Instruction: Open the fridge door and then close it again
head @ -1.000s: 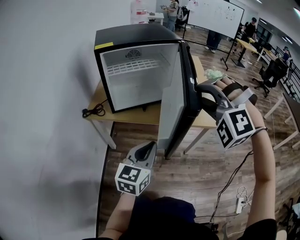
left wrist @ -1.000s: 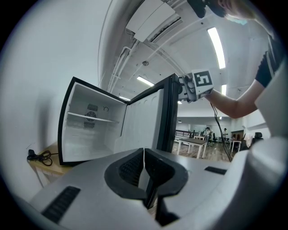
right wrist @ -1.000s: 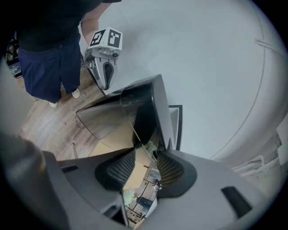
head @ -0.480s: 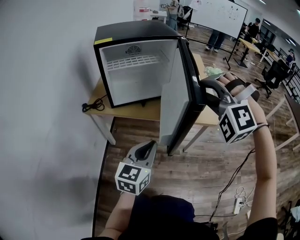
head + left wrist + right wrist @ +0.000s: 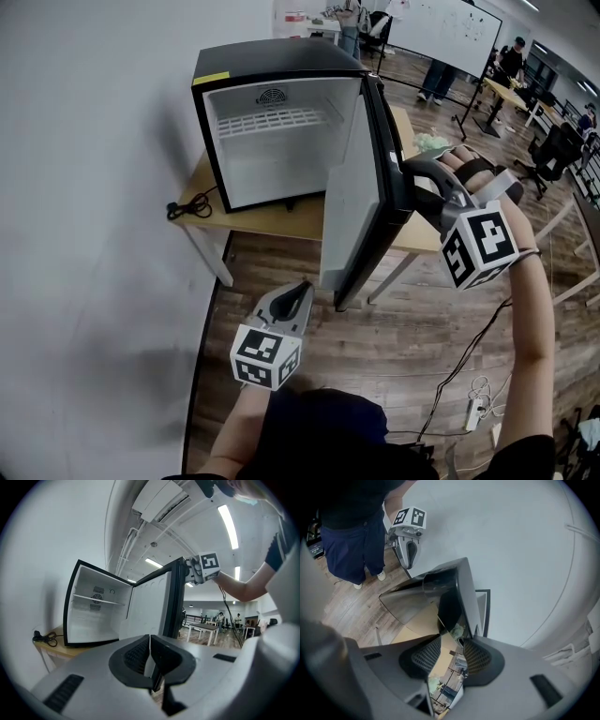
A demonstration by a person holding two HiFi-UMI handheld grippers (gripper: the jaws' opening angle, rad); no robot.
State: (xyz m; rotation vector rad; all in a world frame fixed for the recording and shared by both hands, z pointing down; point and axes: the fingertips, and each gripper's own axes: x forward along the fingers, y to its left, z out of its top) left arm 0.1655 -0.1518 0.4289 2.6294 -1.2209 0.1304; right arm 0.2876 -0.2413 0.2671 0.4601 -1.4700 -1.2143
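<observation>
We can read no text anywhere. The yellow sticker [image 5: 211, 79] on the fridge [image 5: 272, 58], upper middle, and the whiteboard [image 5: 450, 33] scribbles, upper right, are too small.

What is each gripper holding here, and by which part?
The right gripper clamps the open fridge door near the top of its free edge. The left gripper holds nothing, its jaws together.
</observation>
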